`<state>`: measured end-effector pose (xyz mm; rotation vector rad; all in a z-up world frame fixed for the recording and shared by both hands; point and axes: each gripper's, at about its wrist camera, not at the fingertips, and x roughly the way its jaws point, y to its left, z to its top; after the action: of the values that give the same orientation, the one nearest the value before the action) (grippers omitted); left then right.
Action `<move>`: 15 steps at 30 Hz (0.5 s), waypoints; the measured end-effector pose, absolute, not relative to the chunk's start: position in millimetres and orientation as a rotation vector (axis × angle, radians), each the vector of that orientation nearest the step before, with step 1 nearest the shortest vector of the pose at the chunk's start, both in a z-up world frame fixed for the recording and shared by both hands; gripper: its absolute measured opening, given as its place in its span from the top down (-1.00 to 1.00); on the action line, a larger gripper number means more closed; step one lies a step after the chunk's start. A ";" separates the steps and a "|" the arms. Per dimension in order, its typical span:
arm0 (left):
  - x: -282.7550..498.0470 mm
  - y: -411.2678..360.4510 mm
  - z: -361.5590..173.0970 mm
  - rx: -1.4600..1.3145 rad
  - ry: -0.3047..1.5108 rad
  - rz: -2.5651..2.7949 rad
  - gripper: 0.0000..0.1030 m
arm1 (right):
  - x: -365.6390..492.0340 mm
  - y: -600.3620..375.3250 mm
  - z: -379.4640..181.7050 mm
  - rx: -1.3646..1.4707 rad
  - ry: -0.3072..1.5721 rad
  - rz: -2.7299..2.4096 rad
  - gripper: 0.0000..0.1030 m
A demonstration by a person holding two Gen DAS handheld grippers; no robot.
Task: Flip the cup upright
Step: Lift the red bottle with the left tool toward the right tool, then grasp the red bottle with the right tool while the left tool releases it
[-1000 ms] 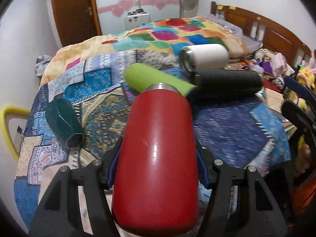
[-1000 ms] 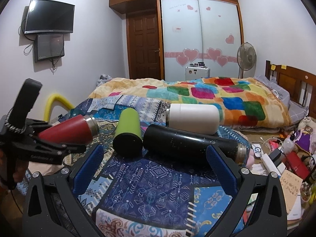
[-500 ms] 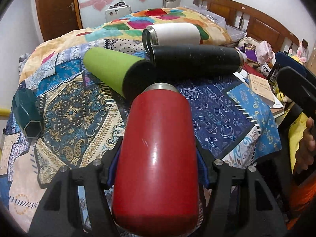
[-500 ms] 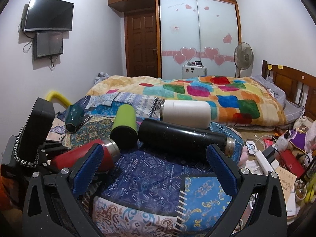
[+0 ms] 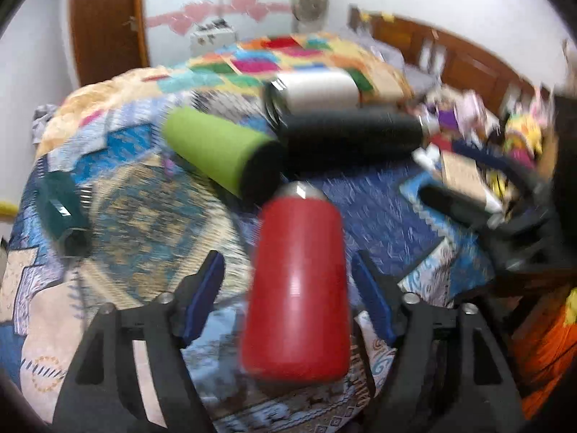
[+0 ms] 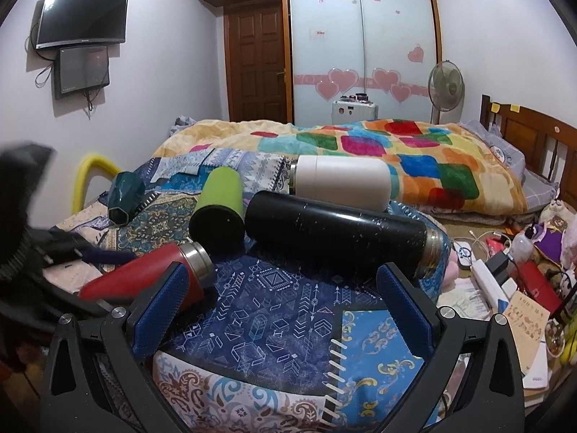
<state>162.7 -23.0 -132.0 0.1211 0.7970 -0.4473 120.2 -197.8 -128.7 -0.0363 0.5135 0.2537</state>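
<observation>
Red metal flask (image 5: 299,288) lying unclamped between parted left gripper (image 5: 288,288) fingers; right gripper (image 6: 285,299) likewise spread, empty, just beside flask.

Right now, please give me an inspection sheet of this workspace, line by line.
Surface: patterned cloth over the work area.
Job's things: red cup lying on its side, steel mouth on the cloth.
Clutter: green cup, black bottle, white cup and dark teal cup, all lying down.
Grippers: left gripper open around the red cup, pads apart from it; right gripper open, empty.
Cables: power strip with cords at right.
Surroundings: bed, fan, television.
</observation>
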 end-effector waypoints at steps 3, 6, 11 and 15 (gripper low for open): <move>163.0 2.3 -122.5 0.123 0.763 -0.355 -0.51 | 126.2 -191.6 -136.5 -0.046 0.548 0.267 -1.00; 167.8 24.7 -126.8 0.112 0.779 -0.293 -0.51 | 132.0 -183.0 -146.2 -0.063 0.582 0.291 -1.00; 170.2 44.6 -145.7 0.098 0.833 -0.286 -0.51 | 139.5 -170.1 -157.7 -0.093 0.631 0.327 -1.00; 163.1 45.9 -151.6 0.092 0.836 -0.296 -0.51 | 144.3 -167.3 -158.5 -0.109 0.647 0.340 -1.00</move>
<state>163.1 45.9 -151.6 0.0920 0.8356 -0.2963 144.3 -167.3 -158.5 -0.1094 0.6473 0.3397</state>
